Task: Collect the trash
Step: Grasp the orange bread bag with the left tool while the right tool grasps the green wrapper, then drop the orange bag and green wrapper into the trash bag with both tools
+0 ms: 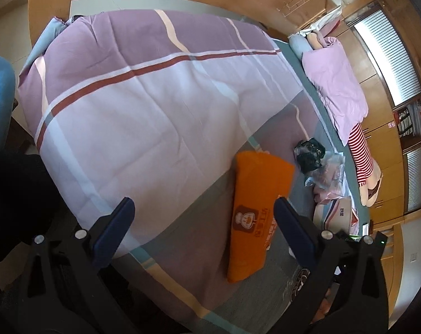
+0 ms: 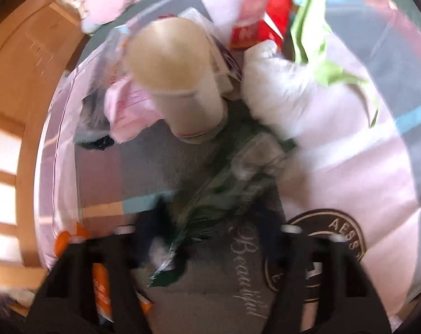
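In the left wrist view my left gripper [image 1: 203, 211] is open and empty above a bed with a purple striped quilt [image 1: 143, 91]. An orange bag [image 1: 256, 214] lies between and beyond its fingers. A black crumpled bag [image 1: 309, 153] and clear plastic wrappers [image 1: 330, 172] lie further right. The right wrist view is blurred: my right gripper [image 2: 210, 217] hangs over a clear green-tinted plastic wrapper [image 2: 224, 183]; I cannot tell whether it grips it. A paper cup [image 2: 179, 83], a red carton [image 2: 266, 19], a white crumpled bag [image 2: 277, 89] and a green wrapper [image 2: 316, 33] lie beyond.
A folded pink blanket [image 1: 335, 89] and a striped plush toy [image 1: 363, 161] lie along the bed's far side. Wooden cabinets [image 1: 377, 55] and the wooden bed frame [image 1: 51, 5] border the bed. A grey and white pillow with lettering [image 2: 335, 222] lies under the right gripper.
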